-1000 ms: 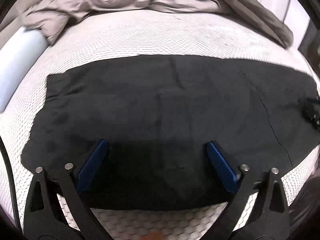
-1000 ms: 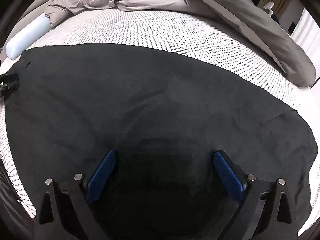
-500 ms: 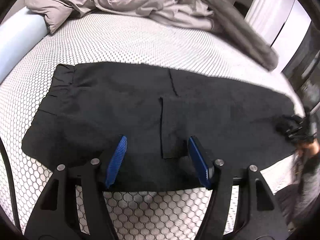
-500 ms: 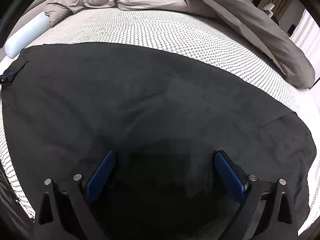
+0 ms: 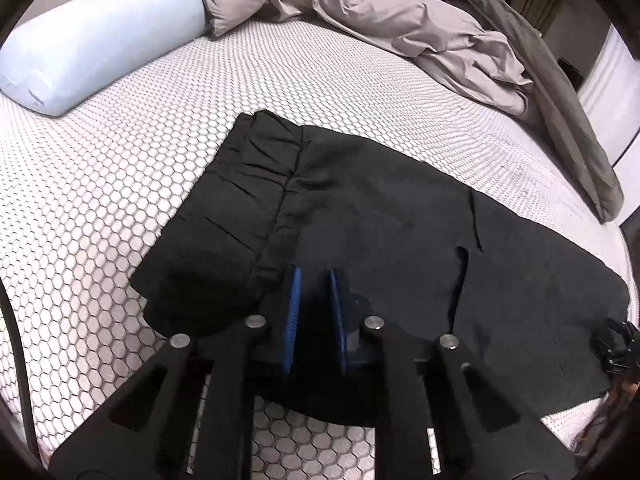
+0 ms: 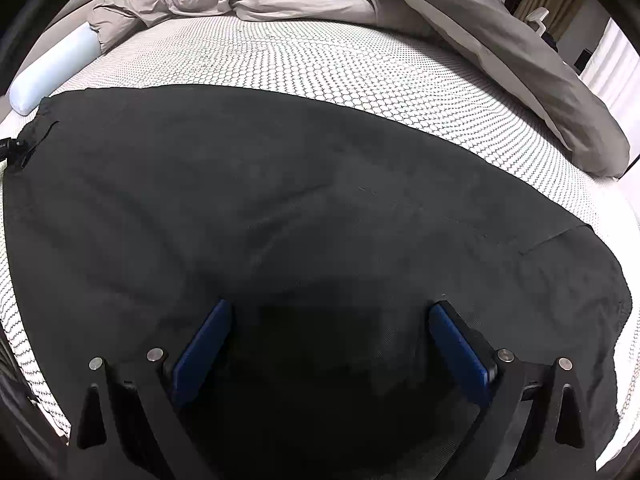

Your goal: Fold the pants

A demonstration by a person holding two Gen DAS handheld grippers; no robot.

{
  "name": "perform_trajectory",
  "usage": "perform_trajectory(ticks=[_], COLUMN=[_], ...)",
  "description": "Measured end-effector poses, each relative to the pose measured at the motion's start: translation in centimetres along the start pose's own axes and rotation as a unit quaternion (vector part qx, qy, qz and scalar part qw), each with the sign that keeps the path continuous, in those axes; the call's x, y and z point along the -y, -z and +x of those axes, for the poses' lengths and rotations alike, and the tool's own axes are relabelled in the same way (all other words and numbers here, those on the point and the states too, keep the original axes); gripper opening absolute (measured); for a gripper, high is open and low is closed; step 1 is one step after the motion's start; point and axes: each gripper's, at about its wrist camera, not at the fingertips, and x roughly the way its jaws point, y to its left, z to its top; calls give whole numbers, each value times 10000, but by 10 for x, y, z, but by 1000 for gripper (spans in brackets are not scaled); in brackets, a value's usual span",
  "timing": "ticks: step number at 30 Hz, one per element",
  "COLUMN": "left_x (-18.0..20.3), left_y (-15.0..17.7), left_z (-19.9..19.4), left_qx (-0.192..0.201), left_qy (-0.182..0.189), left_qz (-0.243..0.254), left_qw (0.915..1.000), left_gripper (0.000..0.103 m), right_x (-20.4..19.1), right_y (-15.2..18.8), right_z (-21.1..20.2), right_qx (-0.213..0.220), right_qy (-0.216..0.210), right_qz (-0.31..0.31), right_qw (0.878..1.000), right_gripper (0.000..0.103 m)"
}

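Your black pants lie flat across the white honeycomb-patterned mattress, stretched sideways in front of you. In the left wrist view the gathered elastic waistband is at the left end of the garment, and a pocket slit shows to the right of your tool.

Your left gripper sits over the near edge of the pants, just right of the waistband seam. Its 2 blue pads stand narrow, with a slim gap left, and the jaws are closing. Dark fabric lies in and under that gap, but you cannot tell from this view whether the pads already pinch it.

Your right gripper hangs over the leg part of the pants with its blue pads spread wide. The cloth lies beneath and between them, and neither pad presses on it.

A pale blue bolster pillow lies at the far left of the mattress. A crumpled grey-beige duvet is heaped along the far side and runs down the right edge. At the far right of the left wrist view, the other tool's black frame shows at the pants' edge.
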Motion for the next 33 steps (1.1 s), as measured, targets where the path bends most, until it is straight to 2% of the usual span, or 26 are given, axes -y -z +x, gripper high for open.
perform_trajectory(ticks=[2,4,5,8,9,11,14,15,18,21,24,26,29,31,33], left_x=[12,33,46,76,77,73,56,50,44,59,91,110,117,109,98], left_y=[2,0,-1,-7,-9,-16,-26,-27,-30,-33,-42,-46,-48,-54,-54], left_z=[-3,-6,-5,20,26,32,33,34,28,23,35,55,79,81,73], left_qx=[-71,-96,-111,-305,-316,-215,2,16,-18,-41,-128,-324,-371,-310,-114], left_qy=[213,691,743,199,81,-174,-1066,-1115,-872,-207,120,183,-280,-456,-1062], left_qz=[151,350,523,1067,1102,1003,652,568,338,236,592,825,918,725,644], left_qw=[9996,9970,9958,9936,9934,9946,9922,9921,9956,9995,9981,9959,9947,9958,9922], left_gripper=[14,15,16,17,17,17,17,17,17,18,21,31,33,34,34], right_x=[1,-1,-1,-2,-1,0,2,4,10,13,10,9,12,14,16], right_y=[-1,-1,-1,-2,-3,-3,-2,-1,3,7,8,9,9,10,12], right_z=[1,0,0,-1,0,0,-2,-3,-5,-9,-15,-18,-20,-20,-19], right_qx=[2,3,1,14,20,28,46,51,60,116,281,375,398,386,372], right_qy=[4,23,29,44,40,25,16,21,14,-6,61,61,45,44,63], right_qz=[0,-6,-11,-18,-8,-10,-33,-30,50,79,-8,-45,-12,32,79], right_qw=[10000,10000,10000,10000,10000,10000,10000,10000,10000,9999,9996,9993,9992,9992,9993], right_gripper=[100,100,100,100,100,100,100,100,100,100,100,100,100,100,100])
